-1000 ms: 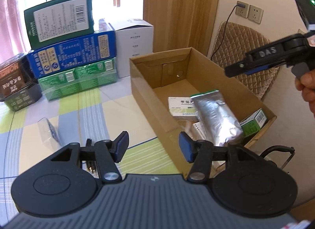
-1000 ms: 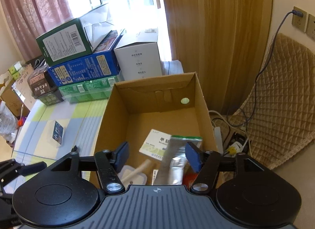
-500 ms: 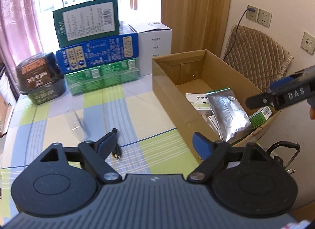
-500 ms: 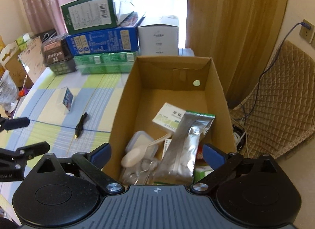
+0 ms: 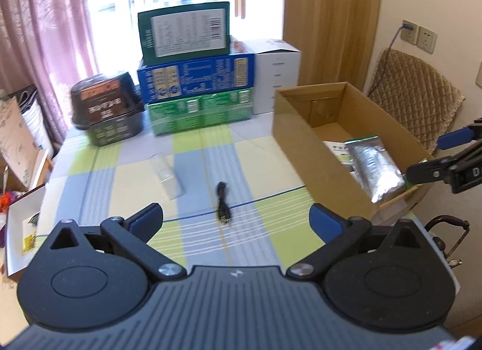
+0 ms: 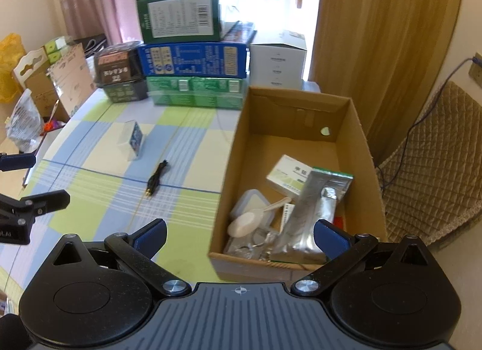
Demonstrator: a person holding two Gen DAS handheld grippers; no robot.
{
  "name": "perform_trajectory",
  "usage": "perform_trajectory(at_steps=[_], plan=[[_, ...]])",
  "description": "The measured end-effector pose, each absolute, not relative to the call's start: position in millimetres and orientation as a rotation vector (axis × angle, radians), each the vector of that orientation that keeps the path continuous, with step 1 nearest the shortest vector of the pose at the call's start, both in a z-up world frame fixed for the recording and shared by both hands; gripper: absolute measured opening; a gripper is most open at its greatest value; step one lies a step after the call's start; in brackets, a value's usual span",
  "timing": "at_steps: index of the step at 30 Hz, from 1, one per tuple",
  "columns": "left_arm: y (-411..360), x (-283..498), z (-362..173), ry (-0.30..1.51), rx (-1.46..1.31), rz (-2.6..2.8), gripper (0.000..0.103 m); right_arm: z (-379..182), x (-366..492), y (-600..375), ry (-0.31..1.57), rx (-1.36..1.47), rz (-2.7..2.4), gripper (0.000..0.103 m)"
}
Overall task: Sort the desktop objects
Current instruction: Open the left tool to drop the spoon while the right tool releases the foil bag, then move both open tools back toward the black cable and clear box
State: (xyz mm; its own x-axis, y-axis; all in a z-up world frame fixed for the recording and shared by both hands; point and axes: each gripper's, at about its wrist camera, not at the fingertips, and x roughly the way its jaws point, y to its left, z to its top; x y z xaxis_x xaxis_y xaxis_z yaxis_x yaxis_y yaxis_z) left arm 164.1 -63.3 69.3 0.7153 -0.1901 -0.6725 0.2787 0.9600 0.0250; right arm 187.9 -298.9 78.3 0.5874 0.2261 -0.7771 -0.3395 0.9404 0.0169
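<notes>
Both tongs [image 5: 236,220] [image 6: 240,234] back, opening, empty

The right gripper [image 6: 239,237] is hovering above the checked tablecloth [image 6: 99,187], its jaws opening wide with nothing gripped between them. The near left corner of the cardboard box [image 6: 354,127] is lying between the jaws. A silver foil pouch [image 6: 313,214] is resting in the box just ahead of the right jaw, beside a white medicine carton [image 6: 289,177], a white spoon [image 6: 253,219] and a clear lidded container [image 6: 253,202]. A black cable [image 6: 156,178] is lying on the tablecloth ahead of the left jaw. The left gripper [image 6: 21,180] is showing well left of the left jaw, its fingers apart.
</notes>
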Motion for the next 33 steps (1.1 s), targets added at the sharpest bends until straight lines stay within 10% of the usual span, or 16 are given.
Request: perform_trajectory(at_steps=[33], plan=[[61.6,186.6,6.1,0.794,0.013,-0.084,0.101,-3.8,198.7,-167.8,0.910,-0.124,0.487,0.101]])
